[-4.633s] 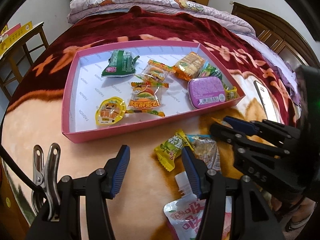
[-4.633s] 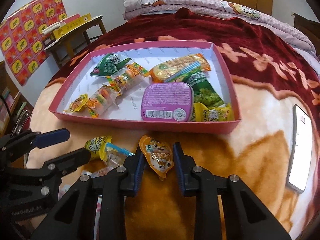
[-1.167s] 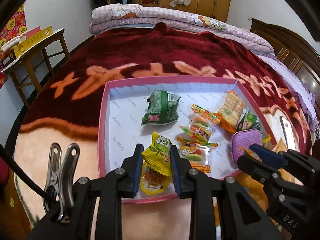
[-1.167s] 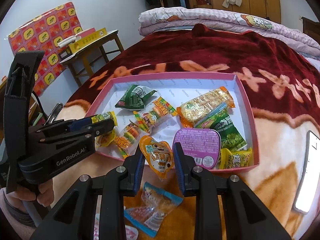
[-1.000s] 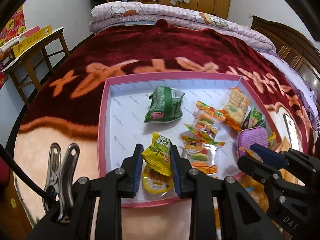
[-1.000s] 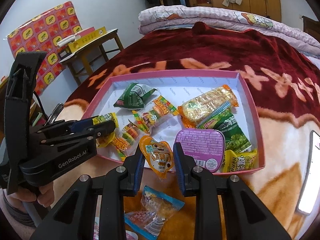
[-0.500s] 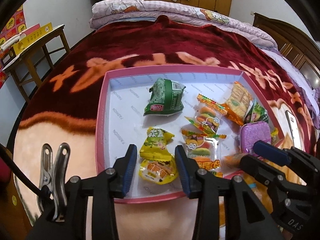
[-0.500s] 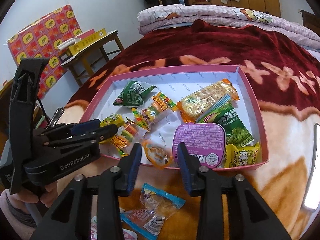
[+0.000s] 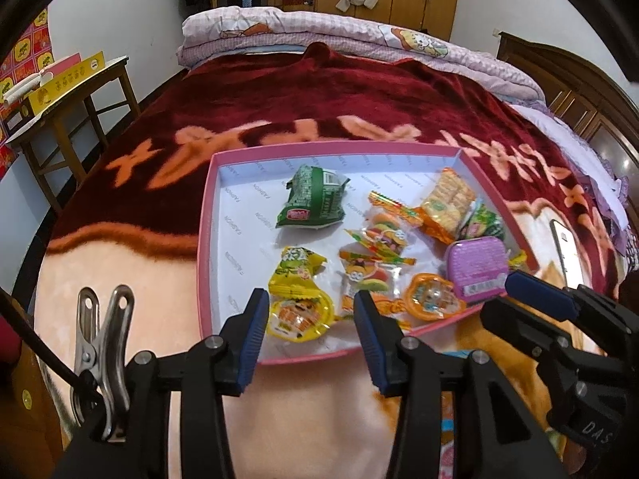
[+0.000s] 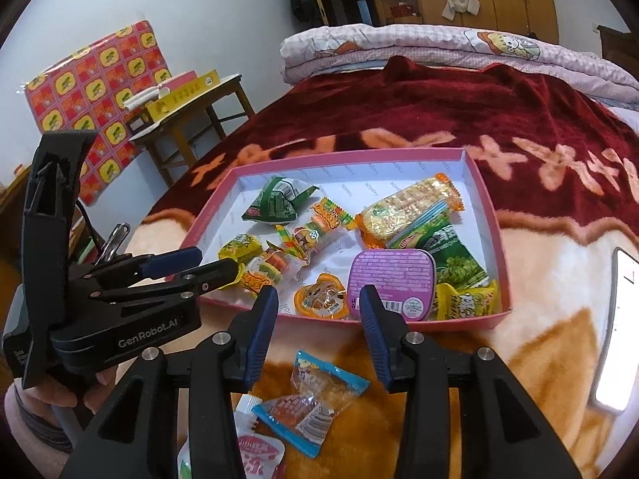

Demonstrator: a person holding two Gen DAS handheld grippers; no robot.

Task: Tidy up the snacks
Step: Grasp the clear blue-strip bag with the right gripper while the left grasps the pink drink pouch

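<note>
"GenRobot.AI" on the left tool (image 10: 191, 265); "FASHION" inside pink box (image 9: 223, 215).

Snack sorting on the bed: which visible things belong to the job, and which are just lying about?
Job:
pink tray
orange jelly cup
yellow candy packet
blue-edged packet outside the tray
pouch outside the tray

Lying about:
phone
wooden table
folded quilt

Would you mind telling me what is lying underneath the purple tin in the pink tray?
The purple tin overlaps a green pea packet, with a yellow packet beside it, in the pink tray. Anything else beneath the tin is hidden.
</note>
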